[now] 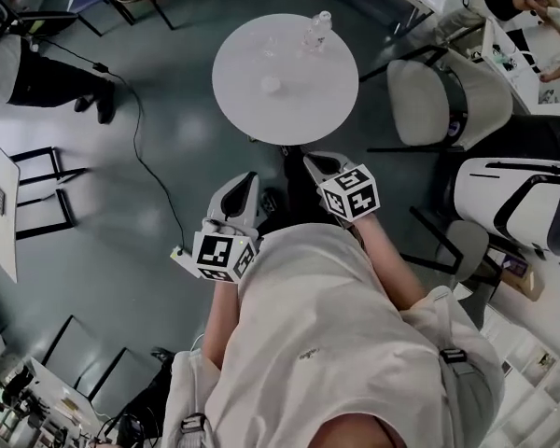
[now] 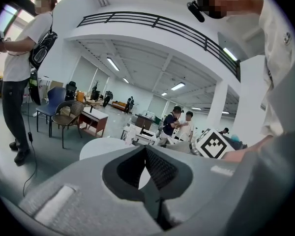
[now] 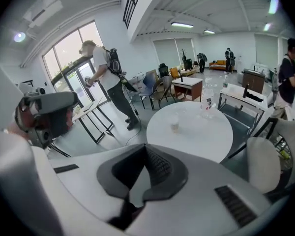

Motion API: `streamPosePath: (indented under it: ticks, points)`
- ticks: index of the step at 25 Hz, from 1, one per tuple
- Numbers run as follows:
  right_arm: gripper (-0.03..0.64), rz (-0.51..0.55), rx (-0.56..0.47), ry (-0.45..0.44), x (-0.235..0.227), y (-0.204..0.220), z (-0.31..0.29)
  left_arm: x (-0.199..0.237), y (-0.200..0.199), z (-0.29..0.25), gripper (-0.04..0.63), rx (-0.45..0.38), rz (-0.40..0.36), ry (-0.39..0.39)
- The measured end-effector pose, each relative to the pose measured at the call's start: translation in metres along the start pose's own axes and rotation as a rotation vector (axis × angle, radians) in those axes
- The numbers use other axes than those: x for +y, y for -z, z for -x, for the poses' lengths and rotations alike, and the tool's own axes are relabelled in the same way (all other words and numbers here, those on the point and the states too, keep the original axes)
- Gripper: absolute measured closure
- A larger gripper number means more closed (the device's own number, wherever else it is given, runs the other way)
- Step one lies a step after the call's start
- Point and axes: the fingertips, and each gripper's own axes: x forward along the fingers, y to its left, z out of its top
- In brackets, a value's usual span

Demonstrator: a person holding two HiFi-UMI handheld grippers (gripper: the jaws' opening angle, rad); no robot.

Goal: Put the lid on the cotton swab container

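A small pale cotton swab container (image 1: 272,85) stands near the middle of the round white table (image 1: 252,110); the right gripper view shows the container (image 3: 174,125) as a small cup. I cannot make out a lid for certain; a faint clear item (image 1: 271,45) lies further back. My left gripper (image 1: 245,181) and right gripper (image 1: 315,161) are held close to my body, short of the table's near edge, pointing toward it. In the left gripper view the left gripper (image 2: 145,149) has its jaws together with nothing in them. The right gripper (image 3: 145,149) looks the same.
A clear bottle (image 1: 317,31) stands at the table's far side. A beige chair (image 1: 429,101) is right of the table, a white one (image 1: 509,194) nearer. A black cable (image 1: 140,147) runs over the floor at left. A person (image 3: 105,77) stands beyond the table.
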Motion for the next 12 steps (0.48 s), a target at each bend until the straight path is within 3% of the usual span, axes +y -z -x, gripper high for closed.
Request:
streamPosePath:
  ticks: [6,12]
  points:
    - [0.611,-0.021,-0.159,-0.066,0.044,0.002,0.049,-0.015,0.011,0.014,0.586,0.017,-0.036,0.078]
    - [0.611,0.063,-0.256,-0.105,0.073,-0.015,0.079,-0.020,0.011,0.027,0.586,-0.021,-0.040,0.076]
